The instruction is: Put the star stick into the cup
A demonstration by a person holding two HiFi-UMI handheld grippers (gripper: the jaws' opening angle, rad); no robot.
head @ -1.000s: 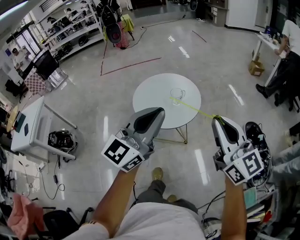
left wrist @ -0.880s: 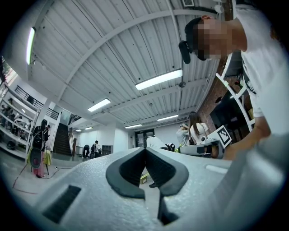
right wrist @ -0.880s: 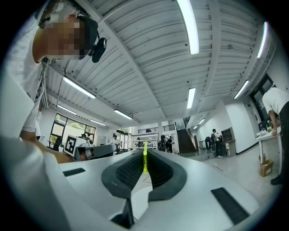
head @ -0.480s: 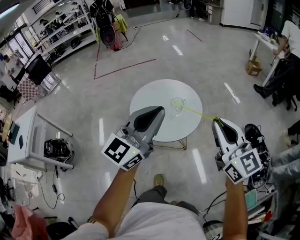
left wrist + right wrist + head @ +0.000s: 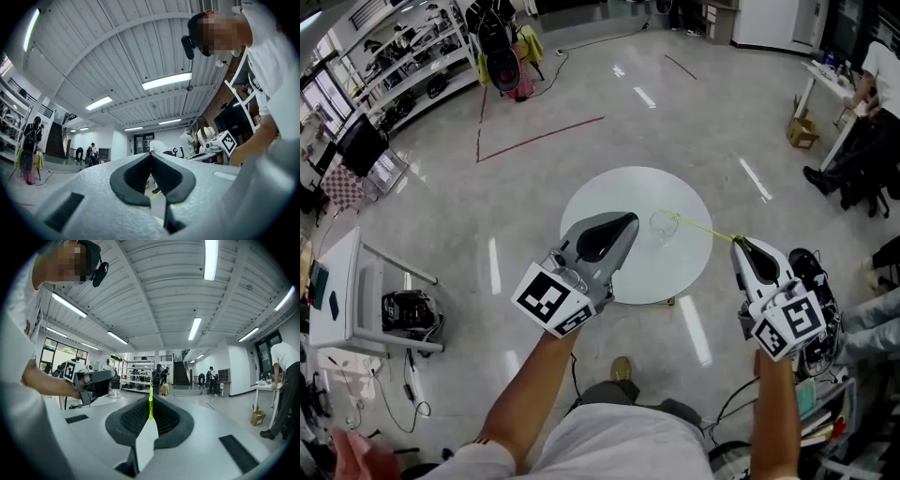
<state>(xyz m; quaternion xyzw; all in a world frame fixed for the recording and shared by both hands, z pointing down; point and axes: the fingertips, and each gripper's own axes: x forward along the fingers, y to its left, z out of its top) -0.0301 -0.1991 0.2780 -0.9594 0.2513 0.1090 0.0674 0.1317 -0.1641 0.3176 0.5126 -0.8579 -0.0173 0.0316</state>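
Observation:
A clear glass cup [image 5: 662, 226] stands upright on the round white table [image 5: 619, 192], right of centre. My right gripper [image 5: 737, 242] hovers just off the table's right edge, shut on the thin yellow-green star stick [image 5: 705, 228]. The stick slants up-left and its far end lies by the cup's right rim. In the right gripper view the stick [image 5: 150, 405] stands straight up between the pads of the right gripper [image 5: 150, 401]. My left gripper [image 5: 628, 221] hangs over the table's near left part, left of the cup, shut with nothing in it. The pads of the left gripper [image 5: 150, 155] meet at the tip.
A white cabinet [image 5: 339, 281] and a black object [image 5: 411, 310] stand on the floor at left. Red tape [image 5: 539, 136] marks the floor beyond the table. A person [image 5: 874, 89] works at a desk far right, with a cardboard box [image 5: 800, 131] nearby. Cables and gear [image 5: 814, 272] lie beside my right gripper.
The table has drawn closer and lower in the head view. Both grippers have advanced towards it: the left now overlaps its near edge, and the stick's far end sits by the cup.

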